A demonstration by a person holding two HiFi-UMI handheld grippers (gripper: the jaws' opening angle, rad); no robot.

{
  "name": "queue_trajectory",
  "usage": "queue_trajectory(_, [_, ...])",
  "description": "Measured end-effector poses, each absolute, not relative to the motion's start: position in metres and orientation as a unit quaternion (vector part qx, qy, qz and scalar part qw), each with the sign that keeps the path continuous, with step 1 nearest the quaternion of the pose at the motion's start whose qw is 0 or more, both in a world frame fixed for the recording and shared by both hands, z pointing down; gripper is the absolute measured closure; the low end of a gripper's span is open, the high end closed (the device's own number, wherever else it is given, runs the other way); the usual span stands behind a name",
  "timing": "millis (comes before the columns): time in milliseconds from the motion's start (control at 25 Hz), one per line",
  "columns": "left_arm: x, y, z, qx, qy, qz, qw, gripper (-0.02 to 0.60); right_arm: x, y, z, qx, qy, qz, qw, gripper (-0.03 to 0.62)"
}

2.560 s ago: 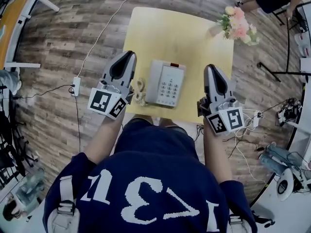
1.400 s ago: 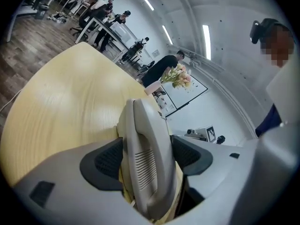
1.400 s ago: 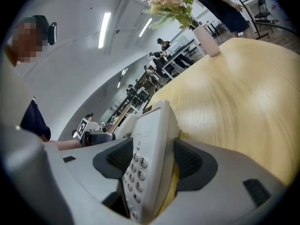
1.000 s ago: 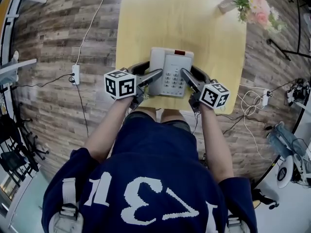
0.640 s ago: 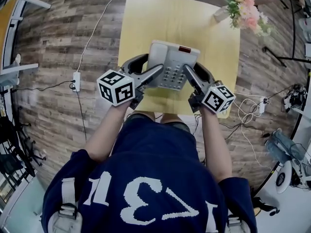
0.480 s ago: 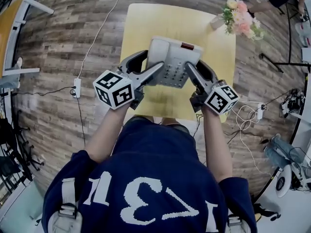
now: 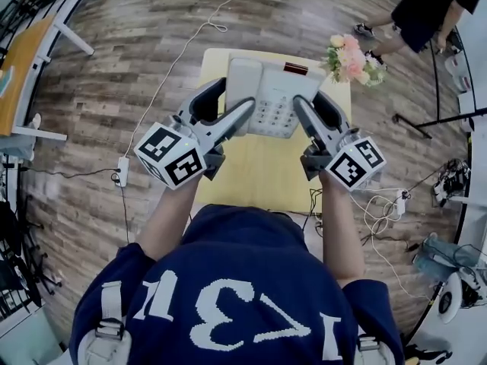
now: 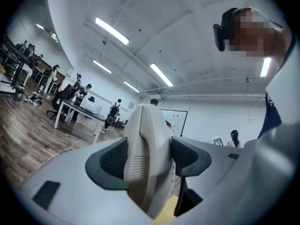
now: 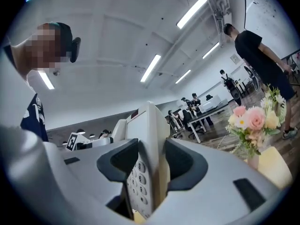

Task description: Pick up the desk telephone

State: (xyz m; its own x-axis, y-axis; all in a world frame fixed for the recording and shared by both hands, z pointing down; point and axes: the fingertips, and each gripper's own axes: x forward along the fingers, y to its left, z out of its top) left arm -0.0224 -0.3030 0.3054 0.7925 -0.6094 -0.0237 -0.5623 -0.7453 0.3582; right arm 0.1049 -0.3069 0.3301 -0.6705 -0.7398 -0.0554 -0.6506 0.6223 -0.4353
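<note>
While both tools pointed away from the person, the desk telephone (image 7: 270, 90) hung between them in the air above the yellow table (image 7: 259, 166), its far end over the table's far edge. The left gripper (image 7: 234, 97) was clamped on the telephone's handset side; its own view showed the two dark pads pressed against the ribbed grey casing with no gap, the jaws held fairly wide by the thickness of the body. The right gripper (image 7: 310, 101) was clamped in the same way on the opposite edge, and in its view the keypad face lay against the inner pad and the plain underside against the outer one. Beyond the right gripper and a little to its outer side stood a pale vase (image 9: 253, 160) near the table's far corner, holding a bunch of pink and cream flowers (image 7: 350, 55) with green leaves. Farther out on that side a person in black (image 7: 426, 10) stood on the wooden floor (image 7: 114, 74). Out to the left gripper's side and below it, a white power strip (image 7: 122, 172) lay on the boards.
</note>
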Motion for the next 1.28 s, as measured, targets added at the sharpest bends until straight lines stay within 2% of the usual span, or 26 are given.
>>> queue_trajectory(400, [-0.031,-0.291,0.264,0.935,-0.312,-0.098,0.138,0.282,0.098,-0.296,0.283,-0.391,0.898,-0.15,0.132,0.399])
queue_trajectory(1280, [-0.036,-0.287,0.25,0.934,-0.316,-0.11,0.124,0.282,0.094,-0.293,0.267,-0.391,0.901,-0.133,0.13,0.401])
